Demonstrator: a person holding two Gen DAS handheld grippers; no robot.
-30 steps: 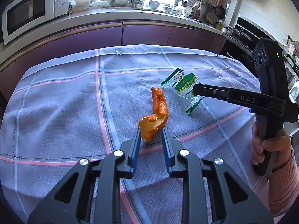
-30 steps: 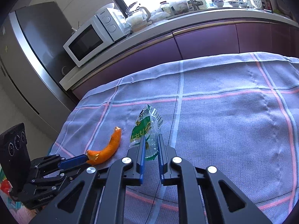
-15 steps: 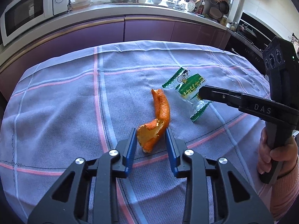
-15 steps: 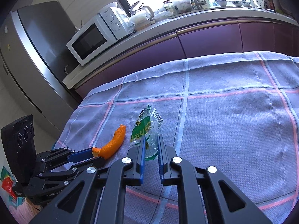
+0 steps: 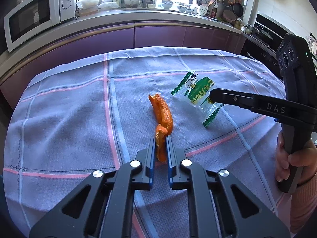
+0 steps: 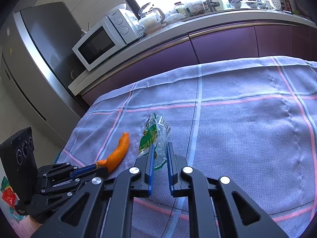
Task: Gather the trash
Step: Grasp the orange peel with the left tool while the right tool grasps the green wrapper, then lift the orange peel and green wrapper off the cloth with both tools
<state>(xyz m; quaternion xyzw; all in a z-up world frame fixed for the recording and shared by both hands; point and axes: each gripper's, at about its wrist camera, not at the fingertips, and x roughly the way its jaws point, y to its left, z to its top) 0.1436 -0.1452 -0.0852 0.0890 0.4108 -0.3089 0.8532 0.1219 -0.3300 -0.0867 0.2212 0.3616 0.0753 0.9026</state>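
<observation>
a kitchen fills the background: a grey fridge (image 6: 35, 63) stands at the left of the right wrist view, and a long counter (image 5: 158, 17) with purple cabinet fronts (image 5: 158, 35) runs behind the table, carrying a white microwave (image 5: 33, 17), a glass kettle (image 6: 150, 17) and a crowd of jars and dishes under a bright window. a dark oven (image 5: 263, 37) sits at the far right of the left wrist view

in front of the cabinets, a table is covered by a pale blue cloth (image 5: 65, 115) crossed with pink and white stripes. two pieces of trash lie near its middle, close together but not touching

the left gripper (image 5: 160, 138) has just been closing its jaws, and its blue-padded fingers (image 5: 151, 148) now pinch the near end of an orange peel (image 5: 163, 115); the rest of the curved peel stretches away over the cloth. whether the far end rests on the cloth or is raised cannot be told

the right gripper (image 6: 159, 148), held by a hand (image 5: 291, 160) in a pink sleeve (image 5: 305, 204), has its fingers (image 6: 151, 156) drawn close on the near end of a crumpled green and clear wrapper (image 6: 152, 136), which lies just right of the peel with its printed face tilted up
</observation>
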